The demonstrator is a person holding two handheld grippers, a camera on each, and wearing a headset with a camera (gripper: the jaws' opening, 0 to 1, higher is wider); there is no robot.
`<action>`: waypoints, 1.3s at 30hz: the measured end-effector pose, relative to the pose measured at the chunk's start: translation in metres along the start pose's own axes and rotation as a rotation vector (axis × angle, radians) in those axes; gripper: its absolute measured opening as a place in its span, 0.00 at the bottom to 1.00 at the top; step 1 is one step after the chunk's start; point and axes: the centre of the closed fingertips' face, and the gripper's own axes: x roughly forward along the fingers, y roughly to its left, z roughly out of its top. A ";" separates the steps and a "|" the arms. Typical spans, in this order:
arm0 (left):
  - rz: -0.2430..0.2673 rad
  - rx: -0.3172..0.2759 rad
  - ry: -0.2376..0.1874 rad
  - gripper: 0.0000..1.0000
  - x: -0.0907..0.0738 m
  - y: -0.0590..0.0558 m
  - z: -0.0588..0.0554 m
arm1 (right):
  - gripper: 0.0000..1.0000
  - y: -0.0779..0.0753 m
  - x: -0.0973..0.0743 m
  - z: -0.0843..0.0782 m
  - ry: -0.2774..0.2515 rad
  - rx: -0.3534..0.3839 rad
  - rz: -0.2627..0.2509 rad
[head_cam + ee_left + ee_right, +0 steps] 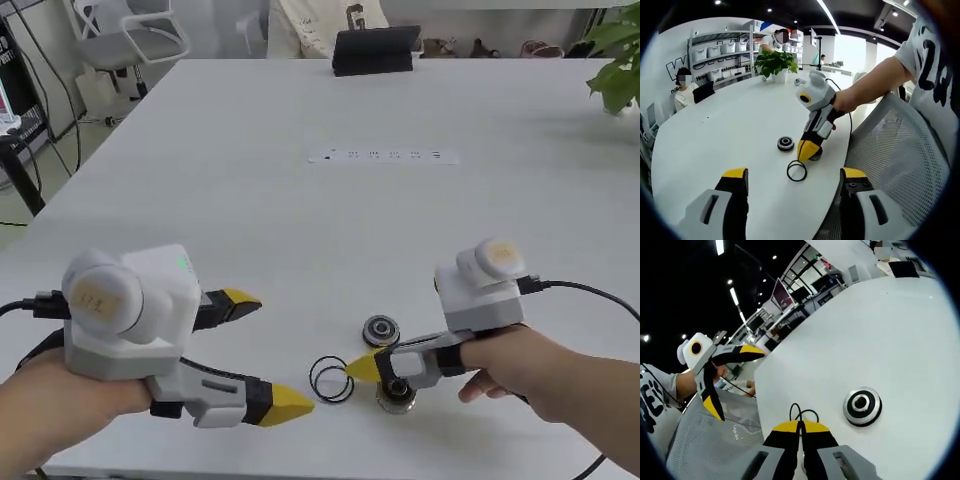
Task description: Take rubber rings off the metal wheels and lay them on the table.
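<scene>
Left gripper: the left gripper [265, 349] hovers over the near left part of the table [330, 200], jaws wide apart and holding nothing. Its tips point toward the parts but stay well apart from them.

Loose ring: a thin black rubber ring [330, 379] lies flat on the table between the two grippers. It reads as two overlapping loops, so it may be two rings.

Right gripper: the right gripper [363, 368] has its jaws together, with the yellow tips right at the edge of the loose ring. I cannot tell whether they nip the ring or only touch it.

Near wheel: a metal wheel [396, 397] sits on the table just under the right gripper's jaws. It looks bare of rubber, though it is partly hidden.

Far wheel: a second wheel [381, 328] stands just behind the right gripper, apart from it. The right gripper view shows a black band around its rim, so its ring appears to be on.

Step in hand: probably laying down the ring from the near wheel.

Next move: most likely the right jaws part and clear the loose ring. One gripper then has to steady the far wheel while the other hooks a tip under its band and peels it off. The band is thin and snug, so the tip must catch rubber, not metal.
</scene>
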 end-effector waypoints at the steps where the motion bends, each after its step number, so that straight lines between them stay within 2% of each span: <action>1: 0.000 0.000 0.001 0.72 0.000 0.000 0.000 | 0.00 0.000 0.001 -0.002 0.009 -0.007 -0.007; 7: -0.002 -0.003 0.009 0.73 0.001 -0.001 -0.003 | 0.00 -0.001 0.001 -0.001 0.014 -0.021 -0.020; 17: -0.007 -0.003 0.018 0.73 0.001 -0.002 -0.006 | 0.00 -0.003 0.001 -0.004 0.057 -0.113 -0.065; 26: -0.018 -0.003 0.037 0.73 0.003 -0.003 -0.009 | 0.07 -0.003 -0.001 -0.005 0.064 -0.170 -0.078; 29: -0.021 -0.003 0.039 0.73 0.005 -0.002 -0.008 | 0.09 -0.004 -0.003 -0.004 0.053 -0.189 -0.080; 36: -0.031 -0.006 0.036 0.71 0.010 -0.001 -0.004 | 0.11 0.000 -0.017 0.013 -0.043 -0.196 -0.065; 39: -0.037 -0.014 0.035 0.69 0.013 0.000 -0.004 | 0.11 0.000 -0.022 0.016 -0.059 -0.201 -0.064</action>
